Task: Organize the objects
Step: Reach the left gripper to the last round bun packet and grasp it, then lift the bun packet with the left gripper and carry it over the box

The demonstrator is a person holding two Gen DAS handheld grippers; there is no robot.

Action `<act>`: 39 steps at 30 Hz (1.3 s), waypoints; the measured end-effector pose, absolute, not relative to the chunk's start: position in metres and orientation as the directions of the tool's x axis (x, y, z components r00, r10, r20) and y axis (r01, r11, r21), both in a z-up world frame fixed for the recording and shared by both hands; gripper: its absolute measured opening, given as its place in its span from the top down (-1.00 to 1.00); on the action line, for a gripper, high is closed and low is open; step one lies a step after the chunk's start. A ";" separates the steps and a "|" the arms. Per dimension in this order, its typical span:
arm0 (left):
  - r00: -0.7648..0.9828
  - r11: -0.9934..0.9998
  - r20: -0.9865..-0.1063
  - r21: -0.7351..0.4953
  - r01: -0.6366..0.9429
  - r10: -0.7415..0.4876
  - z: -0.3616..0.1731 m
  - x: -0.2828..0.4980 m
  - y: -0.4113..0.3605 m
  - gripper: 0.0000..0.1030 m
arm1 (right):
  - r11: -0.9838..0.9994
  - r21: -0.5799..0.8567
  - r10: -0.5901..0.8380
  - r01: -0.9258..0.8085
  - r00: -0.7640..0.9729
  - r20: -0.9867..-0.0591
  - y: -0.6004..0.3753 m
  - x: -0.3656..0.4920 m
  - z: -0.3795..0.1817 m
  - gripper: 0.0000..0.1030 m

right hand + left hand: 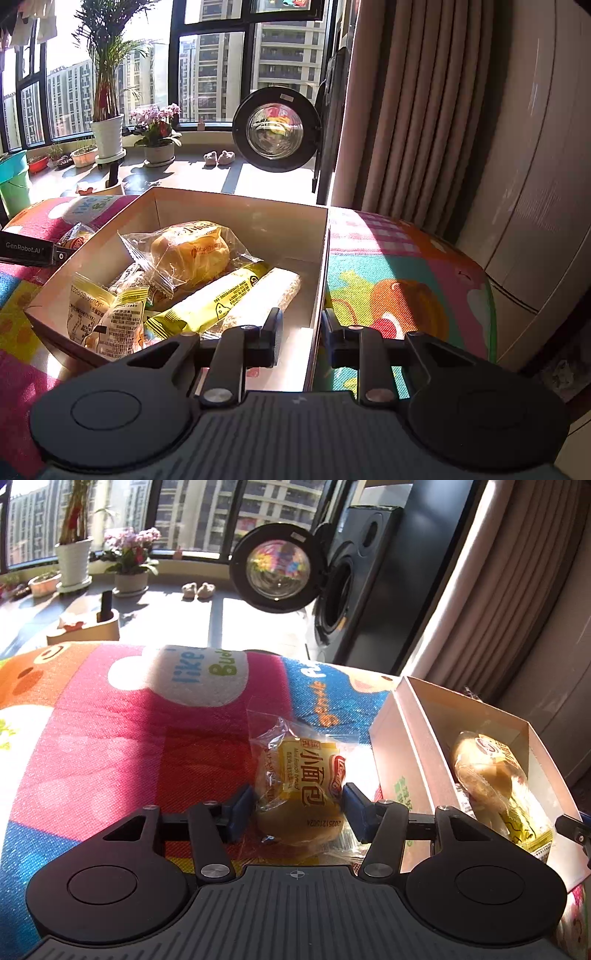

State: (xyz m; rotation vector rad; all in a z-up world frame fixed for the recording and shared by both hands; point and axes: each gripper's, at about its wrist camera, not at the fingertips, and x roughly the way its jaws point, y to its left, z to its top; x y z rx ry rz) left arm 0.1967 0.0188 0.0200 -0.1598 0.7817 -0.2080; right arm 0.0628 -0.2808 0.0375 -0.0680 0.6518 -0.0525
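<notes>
Your left gripper is standing around the small yellow-printed plastic packet of mini French bread, which is lying on the bright cartoon-printed woven cloth. The two blue pads are sitting at the packet's left and right sides, very close to the crinkled film, but you cannot tell from this view if they are pressing it or only standing beside it. To the left of the packet the cloth is lying free and flat; to the right the pale cardboard box is standing just beside it, with its thin straight wall rising near your right finger.

Your right gripper is straddling the right wall of this same box — one black finger inside, one outside, with the cardboard edge between them and a small gap still showing on each side, so the jaws are standing apart. Inside the box, several wrapped snacks are lying loosely: a round soft bun in clear film, a long yellow bar wrapper and a pale rice-like bar beside it. Right of the box, the cloth is running open up to its rounded edge, close to the beige pleated curtain.
</notes>
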 end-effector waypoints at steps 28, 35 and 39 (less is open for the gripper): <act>0.716 0.991 -0.686 -0.071 0.109 -0.128 0.013 0.130 0.056 -0.44 | 0.994 -0.103 -0.085 0.029 0.798 -0.596 -0.282 0.070 0.041 0.46; 0.718 0.991 -0.684 -0.073 0.112 -0.131 0.013 0.128 0.058 -0.42 | 0.994 -0.097 -0.097 0.048 0.788 -0.608 -0.279 0.089 0.040 0.46; 0.714 0.991 -0.687 -0.078 0.111 -0.134 0.013 0.129 0.058 -0.42 | 0.993 -0.111 -0.106 0.048 0.789 -0.605 -0.278 0.089 0.038 0.49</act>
